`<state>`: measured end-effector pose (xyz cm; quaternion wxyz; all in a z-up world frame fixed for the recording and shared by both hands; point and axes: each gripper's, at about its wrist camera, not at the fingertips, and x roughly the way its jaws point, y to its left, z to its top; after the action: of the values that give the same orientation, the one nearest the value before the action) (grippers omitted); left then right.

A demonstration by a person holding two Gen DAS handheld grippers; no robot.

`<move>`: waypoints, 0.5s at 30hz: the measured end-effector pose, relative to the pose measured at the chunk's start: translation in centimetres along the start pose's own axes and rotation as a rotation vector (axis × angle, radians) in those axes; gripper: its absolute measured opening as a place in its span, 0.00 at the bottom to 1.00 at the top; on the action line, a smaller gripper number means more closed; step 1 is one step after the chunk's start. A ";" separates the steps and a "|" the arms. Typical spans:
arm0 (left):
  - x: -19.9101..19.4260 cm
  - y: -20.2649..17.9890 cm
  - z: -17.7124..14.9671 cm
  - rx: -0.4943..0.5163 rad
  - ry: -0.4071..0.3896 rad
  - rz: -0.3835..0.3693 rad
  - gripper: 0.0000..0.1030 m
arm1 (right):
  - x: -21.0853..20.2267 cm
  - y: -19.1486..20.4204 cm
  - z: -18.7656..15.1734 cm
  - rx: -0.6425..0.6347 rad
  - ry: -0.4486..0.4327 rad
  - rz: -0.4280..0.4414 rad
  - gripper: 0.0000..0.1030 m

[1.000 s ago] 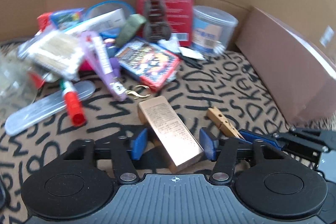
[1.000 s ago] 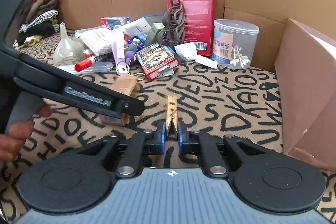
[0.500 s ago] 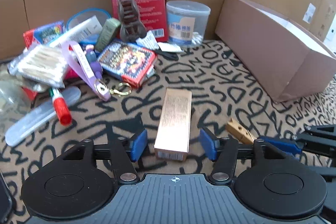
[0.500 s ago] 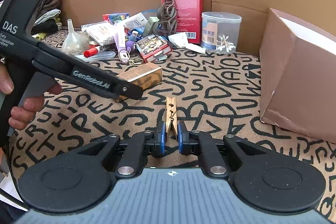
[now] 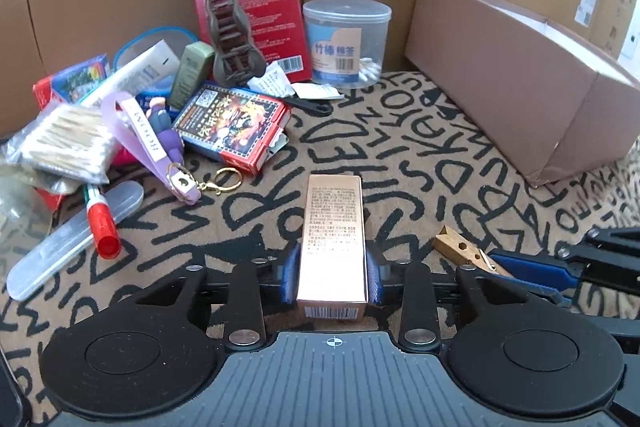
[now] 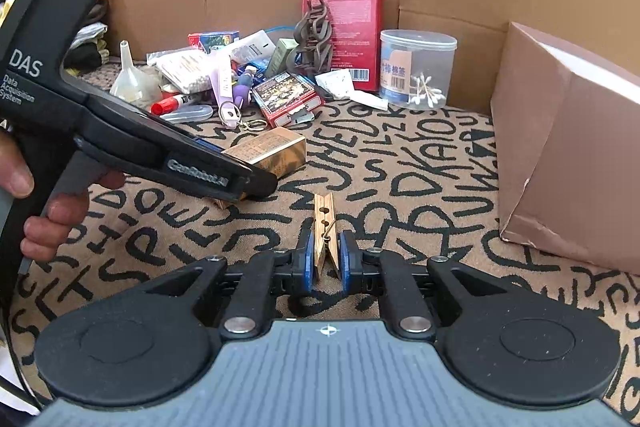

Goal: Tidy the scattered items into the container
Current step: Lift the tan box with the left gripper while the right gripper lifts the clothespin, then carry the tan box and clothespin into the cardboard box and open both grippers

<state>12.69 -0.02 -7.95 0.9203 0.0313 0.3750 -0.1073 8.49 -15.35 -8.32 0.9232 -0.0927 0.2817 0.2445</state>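
While the left gripper point(image 5: 332, 273) is closing, its blue pads already press on both long sides of the copper-coloured box point(image 5: 334, 239), which carries small printed text too fine to read and a barcode on its near end. To its right, the right gripper point(image 6: 325, 261) is clamped on the wooden clothespin point(image 6: 323, 231), which lies on the mat point(image 6: 420, 187) covered with black letters. In the right wrist view, the left gripper's body shows "DAS Data Acquisition System" and "GenRobot.AI". Ahead of both grippers stands the clutter: a red box point(image 5: 250, 9) with a barcode, a clear cotton swab tub point(image 5: 346, 41) with a Chinese label, a purple strap point(image 5: 138, 131) with letters I cannot read. The brown container point(image 5: 516, 79) stands ahead and to the right.
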 end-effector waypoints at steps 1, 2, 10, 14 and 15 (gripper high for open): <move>-0.1 -0.2 0.0 0.012 0.000 0.011 0.32 | -0.1 0.0 0.0 -0.001 0.001 -0.003 0.14; -0.1 -0.5 -0.1 0.024 0.001 0.022 0.29 | -0.2 0.0 0.0 0.008 0.005 0.000 0.14; -2.6 -1.0 -1.2 -0.020 0.002 -0.029 0.29 | -2.3 -1.6 -0.2 0.130 0.032 0.062 0.13; -4.4 -2.4 -0.7 -0.013 -0.037 -0.088 0.29 | -4.3 -2.3 -0.2 0.175 -0.005 0.098 0.13; -4.8 -2.8 -0.4 -0.008 -0.051 -0.101 0.29 | -4.8 -2.5 -0.1 0.181 -0.021 0.096 0.13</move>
<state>8.48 -1.91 -4.81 0.9230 0.0058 0.3530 -0.1531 6.24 -19.49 -5.56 0.9178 0.0071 0.2972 0.2631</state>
